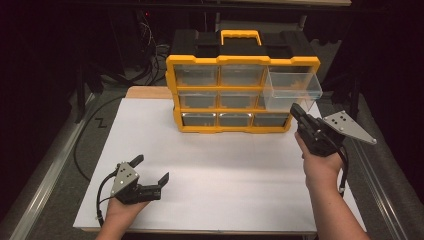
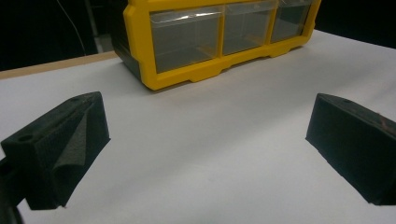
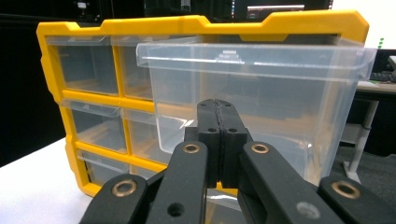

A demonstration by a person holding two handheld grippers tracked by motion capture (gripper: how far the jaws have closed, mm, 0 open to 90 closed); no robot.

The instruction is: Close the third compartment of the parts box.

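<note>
A yellow and black organizer (image 1: 242, 61) with clear drawers stands at the back of the white board (image 1: 215, 165). Its top right drawer (image 1: 292, 87) is pulled far out toward me. My right gripper (image 1: 295, 108) touches the lower front of that drawer. In the right gripper view the gripper (image 3: 219, 105) has its jaws pressed together against the front wall of the drawer (image 3: 280, 93), shut on its pull. My left gripper (image 1: 151, 168) rests low at the front left of the board, open and holding nothing. The left gripper view has the organizer (image 2: 187, 77) beyond the wide gap of the gripper (image 2: 205, 140).
A wooden table edge (image 1: 147, 92) shows behind the board at the left. A black cable (image 1: 90, 145) loops on the grey floor left of the table. The other drawers (image 1: 235, 75) sit pushed in. Bare white board lies between the two hands.
</note>
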